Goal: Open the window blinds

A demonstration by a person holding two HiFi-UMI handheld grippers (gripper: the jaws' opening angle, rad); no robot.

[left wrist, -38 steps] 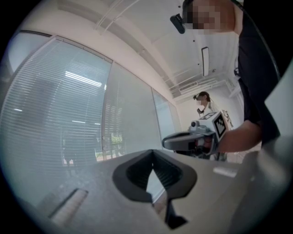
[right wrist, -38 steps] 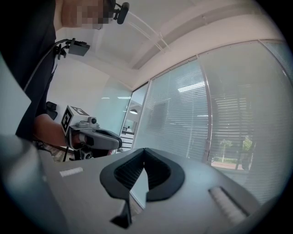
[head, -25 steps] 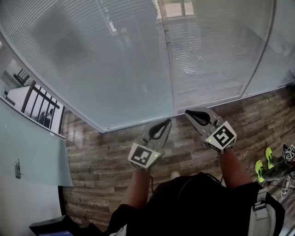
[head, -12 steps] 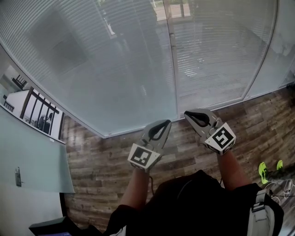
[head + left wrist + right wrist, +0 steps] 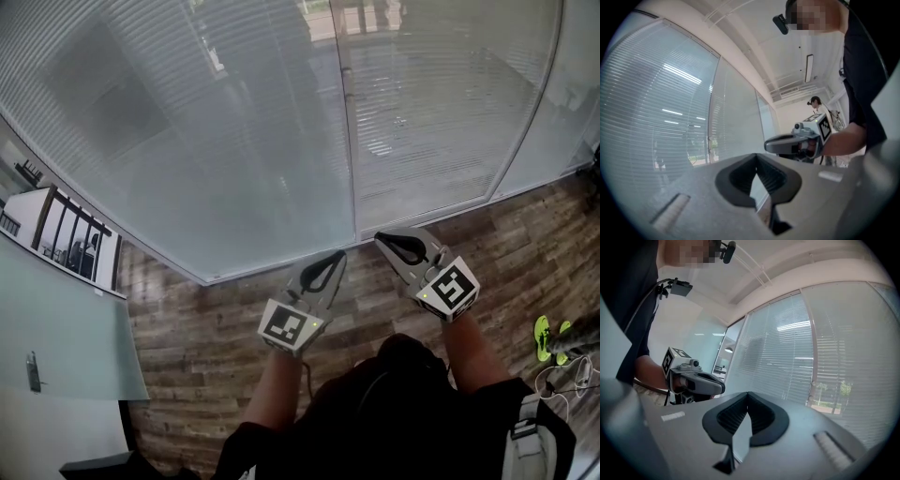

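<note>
Grey blinds (image 5: 225, 122) across the far window hang closed and untouched, so I judge the whole task is left, with left gripper (image 5: 337, 255) and right gripper (image 5: 380, 237) near them, jaws together, empty.

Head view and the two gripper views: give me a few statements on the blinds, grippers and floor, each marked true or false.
1. The blinds hang lowered across the window panes. True.
2. The right gripper is gripping a blind cord. False: its fingers are together with nothing between them.
3. The left gripper is shut and empty. True: its fingers meet at the tips on nothing.
4. The floor under the window is carpeted. False: it is wood-look planking.
</note>
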